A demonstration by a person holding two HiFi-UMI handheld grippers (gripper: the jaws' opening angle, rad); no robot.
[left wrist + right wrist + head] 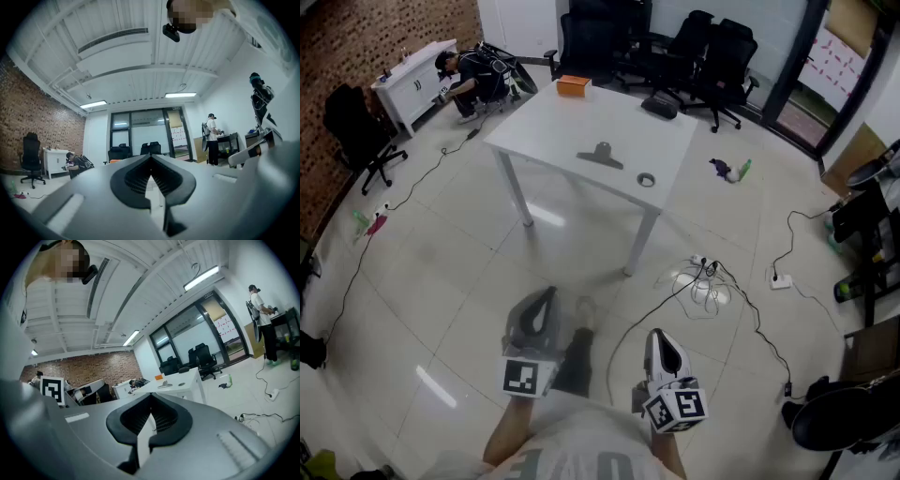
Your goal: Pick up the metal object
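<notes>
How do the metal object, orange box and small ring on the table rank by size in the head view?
1. metal object
2. orange box, only slightly smaller, and it sits farther away, so this is unsure
3. small ring

Left gripper [548,294] and right gripper [662,337]: grey moulded shells, black ribbed jaws, each carrying a black-and-white marker cube [528,377]. Wearer: white T-shirt [572,457] with grey lettering.

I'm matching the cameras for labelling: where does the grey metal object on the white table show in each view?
Head view: metal object at upper centre, on the white table.
Left gripper view: not visible.
Right gripper view: metal object near centre, small and distant.
Shared landmark: orange box.
</notes>
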